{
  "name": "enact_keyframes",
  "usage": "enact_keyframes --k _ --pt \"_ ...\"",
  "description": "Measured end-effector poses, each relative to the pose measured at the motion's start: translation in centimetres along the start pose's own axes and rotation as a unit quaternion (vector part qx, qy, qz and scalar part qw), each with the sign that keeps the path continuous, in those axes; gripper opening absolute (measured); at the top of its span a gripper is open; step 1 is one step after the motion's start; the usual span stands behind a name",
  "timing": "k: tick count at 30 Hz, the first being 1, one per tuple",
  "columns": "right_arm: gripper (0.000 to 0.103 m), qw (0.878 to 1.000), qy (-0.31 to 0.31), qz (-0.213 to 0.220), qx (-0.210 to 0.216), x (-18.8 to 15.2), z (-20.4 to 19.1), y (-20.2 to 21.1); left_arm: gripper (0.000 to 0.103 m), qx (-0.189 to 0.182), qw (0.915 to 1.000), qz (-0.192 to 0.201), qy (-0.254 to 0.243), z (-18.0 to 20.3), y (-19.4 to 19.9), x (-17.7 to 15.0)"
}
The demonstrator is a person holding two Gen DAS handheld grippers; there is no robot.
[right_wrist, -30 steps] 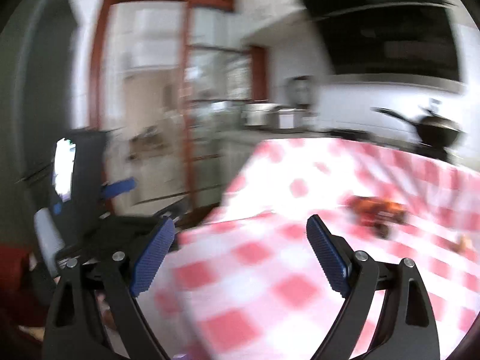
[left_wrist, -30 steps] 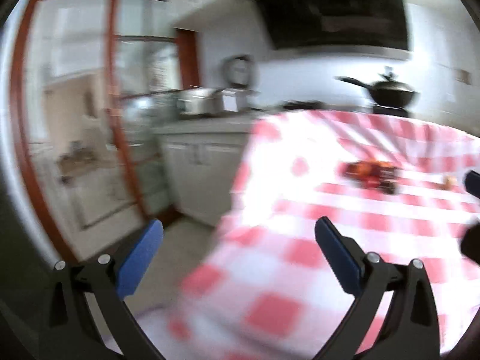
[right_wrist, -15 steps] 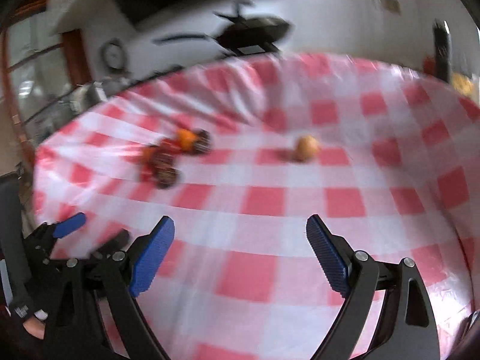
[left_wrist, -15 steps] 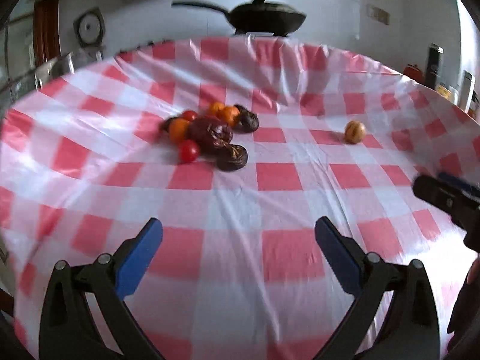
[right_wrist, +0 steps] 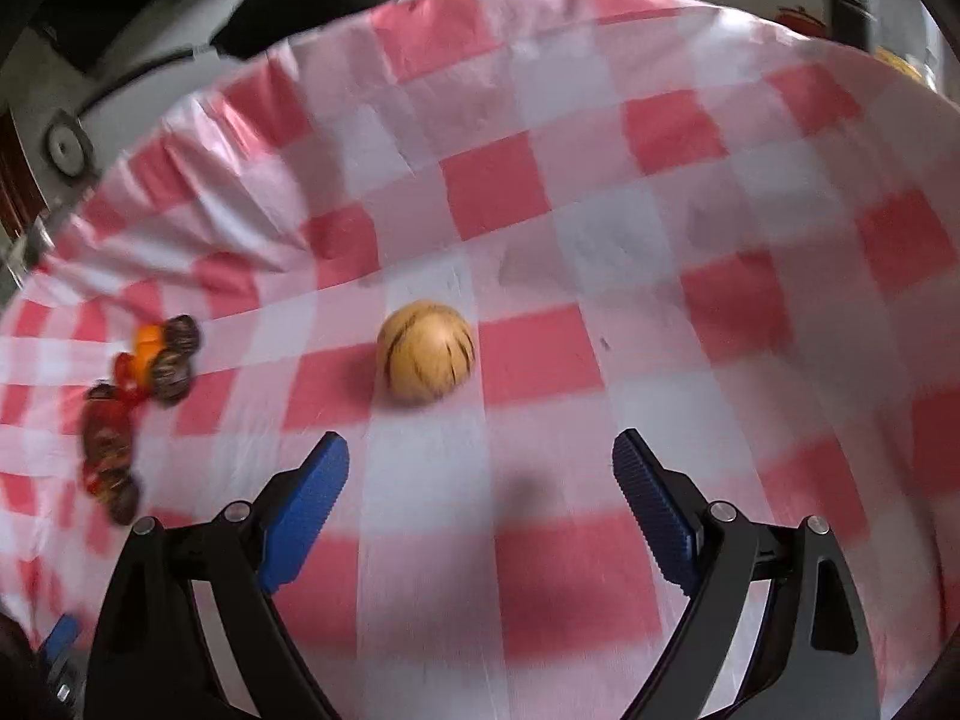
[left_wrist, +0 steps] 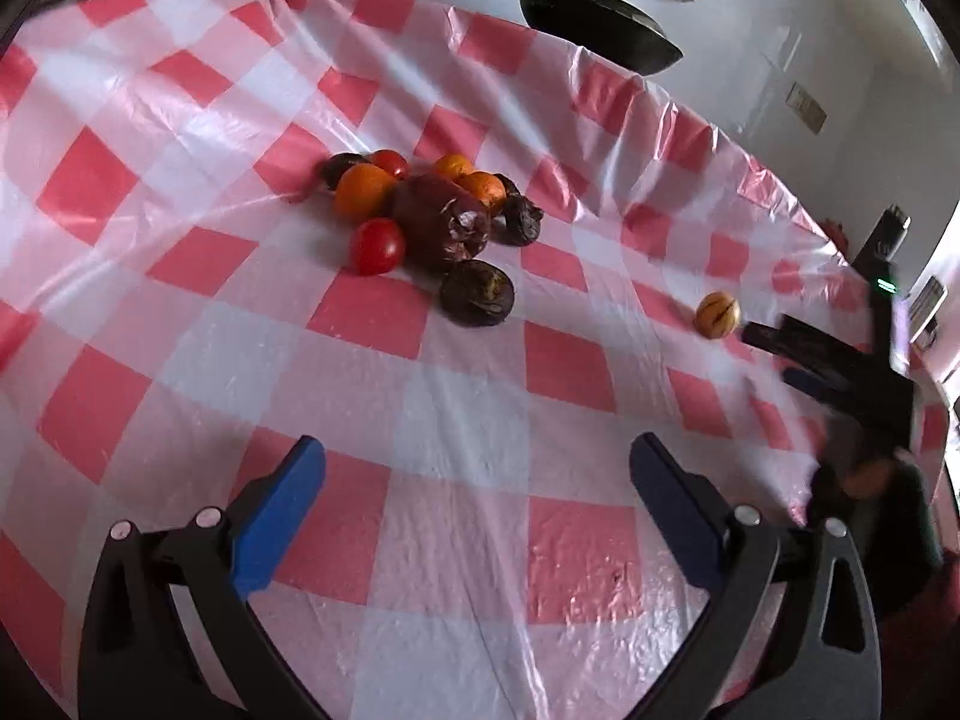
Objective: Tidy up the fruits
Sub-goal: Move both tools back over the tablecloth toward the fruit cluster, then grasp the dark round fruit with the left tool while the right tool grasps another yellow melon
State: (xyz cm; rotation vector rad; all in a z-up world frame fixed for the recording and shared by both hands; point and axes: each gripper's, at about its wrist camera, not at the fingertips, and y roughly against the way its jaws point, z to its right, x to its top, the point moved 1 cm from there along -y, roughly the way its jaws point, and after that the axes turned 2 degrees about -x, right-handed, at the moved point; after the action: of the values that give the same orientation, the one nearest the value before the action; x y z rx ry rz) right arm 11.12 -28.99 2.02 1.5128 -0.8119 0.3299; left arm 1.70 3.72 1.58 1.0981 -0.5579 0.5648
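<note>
Nearest in each wrist view, a claw is seen spread wide with nothing between its blue pads: the left claw [left_wrist: 477,480] is held over bare checked cloth toward the near edge of the tabletop [left_wrist: 180,360], and the right claw [right_wrist: 480,480] is held just short of a lone tan striped fruit [right_wrist: 427,354], which lies on the cloth in line with the gap between the pads but is not yet touched. In the left view that same striped fruit [left_wrist: 716,315] is found toward the right edge of the tabletop, well apart from the rest, with the blurred tip of the right claw just beside it. Farther in, toward the middle of the tabletop, the other fruits are gathered in one touching pile [left_wrist: 420,222]: a red tomato [left_wrist: 377,246] and a dark wrinkled fruit [left_wrist: 477,300] at the near side, a large dark-red fruit [left_wrist: 441,222] in the centre, oranges [left_wrist: 363,189] and more dark fruits behind. Beyond the far edge a dark pan [left_wrist: 594,18] is seen. No bowl, tray or basket is shown. The organizing is judged to be barely begun, as nothing is held and no sorted groups are evident; the stray fruit appears to be the first to be taken.
</note>
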Motion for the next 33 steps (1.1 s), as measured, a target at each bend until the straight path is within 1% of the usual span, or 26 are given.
enact_keyframes --k 4,6,7,8,9,10,12,14,16,17,18,21,23,24,25,27,29,30,32,33 --pt "0.087 0.999 0.032 -0.004 -0.022 2.2 -2.0 -2.8 0.102 -0.003 1.0 -0.004 0.002 -0.1 -0.1 0.0" --pt "0.081 0.998 0.056 -0.017 -0.031 2.9 -3.0 -4.3 0.102 -0.006 0.9999 -0.006 0.007 -0.3 -0.2 0.0" --pt "0.071 0.997 0.064 -0.024 -0.032 3.1 -3.2 -4.8 0.102 -0.006 0.9999 -0.007 0.012 -0.4 -0.2 0.0" --pt "0.063 0.997 0.066 -0.029 -0.033 3.3 -3.3 -5.3 0.102 -0.007 0.9998 -0.008 0.016 -0.5 -0.2 0.0" --pt "0.049 0.997 0.066 -0.034 -0.033 3.3 -3.2 -5.5 0.102 -0.008 0.9997 -0.01 0.02 -0.7 -0.3 0.0" --pt "0.046 0.997 0.066 -0.037 -0.029 3.0 -3.1 -5.5 0.102 -0.008 0.9996 -0.011 0.023 -0.8 -0.3 0.1" --pt "0.046 0.997 0.061 -0.028 -0.026 2.5 -2.9 -4.8 0.102 -0.007 0.9996 -0.013 0.026 -0.9 -0.4 0.0" --pt "0.046 0.999 0.042 -0.012 -0.005 1.7 -2.3 -3.4 0.102 -0.003 0.9996 -0.014 0.026 -0.8 -0.4 0.0" --pt "0.046 1.0 0.012 -0.01 0.019 0.7 -1.7 -2.0 0.102 0.005 0.9996 -0.013 0.026 -0.8 -0.4 0.1" --pt "0.046 0.999 -0.005 -0.013 0.041 -0.1 -1.4 -1.2 0.102 0.013 0.9995 -0.009 0.027 -0.7 -0.3 0.2" --pt "0.046 0.998 -0.013 -0.015 0.052 -0.7 -1.4 -0.5 0.102 0.022 0.9993 -0.01 0.027 -0.7 -0.4 0.4" --pt "0.046 0.997 -0.024 -0.017 0.077 -2.5 -1.5 0.9 0.102 0.046 0.9982 -0.028 0.026 -0.2 -1.8 1.7" --pt "0.046 0.996 -0.037 -0.017 0.082 -3.0 -1.4 1.2 0.101 0.076 0.9964 -0.033 0.015 0.8 -3.4 2.9" --pt "0.046 0.996 -0.044 -0.017 0.079 -3.3 -1.2 1.1 0.098 0.084 0.9958 -0.037 0.004 1.3 -4.4 3.5" --pt "0.046 0.995 -0.056 -0.018 0.083 -3.3 -0.9 1.0 0.09 0.093 0.995 -0.037 -0.008 1.9 -5.5 4.2" --pt "0.046 0.993 -0.07 -0.013 0.089 -3.1 -0.3 1.0 0.083 0.109 0.9928 -0.046 -0.019 2.7 -7.4 5.2" --pt "0.046 0.992 -0.084 -0.023 0.096 -2.9 0.0 0.3 0.081 0.12 0.9909 -0.059 -0.018 2.9 -9.2 6.1" --pt "0.046 0.992 -0.083 -0.021 0.098 -2.9 0.0 0.3 0.077 0.135 0.9891 -0.055 -0.023 3.1 -9.7 6.5" --pt "0.046 0.992 -0.076 -0.02 0.1 -3.0 -0.2 0.5 0.064 0.159 0.9848 -0.055 -0.042 3.4 -10.5 7.0" --pt "0.046 0.992 -0.071 -0.019 0.101 -3.1 -0.2 0.7 0.046 0.169 0.9828 -0.056 -0.051 3.5 -10.6 7.0"
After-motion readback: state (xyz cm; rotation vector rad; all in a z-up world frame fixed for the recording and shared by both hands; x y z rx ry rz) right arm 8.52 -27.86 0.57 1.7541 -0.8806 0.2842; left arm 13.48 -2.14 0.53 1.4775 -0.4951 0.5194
